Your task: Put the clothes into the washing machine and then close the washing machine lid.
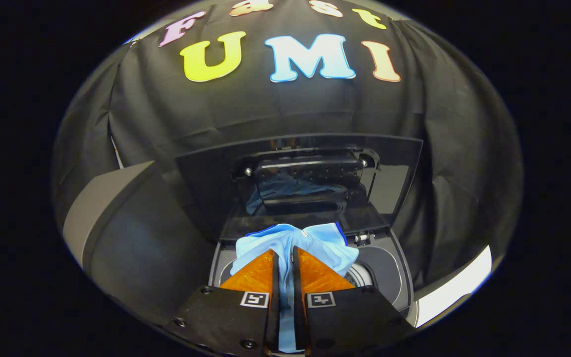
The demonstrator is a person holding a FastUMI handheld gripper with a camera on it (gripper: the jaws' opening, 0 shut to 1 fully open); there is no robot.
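My gripper [285, 254] is shut on a light blue garment [315, 243] with dark blue trim. The cloth is pinched between both fingers and bunches out just ahead of them. It hangs over the round drum opening [365, 275] of the top-loading washing machine [394, 267], which lies right below the fingers. The dark glossy lid [315, 183] stands raised behind the opening, tilted back, and mirrors the blue cloth on its inner face.
Black booth cloth [166, 124] hangs behind and to both sides of the machine. A grey sloped panel [102, 203] stands to the left. A pale strip of surface [459, 287] shows at the right, beside the machine's rim.
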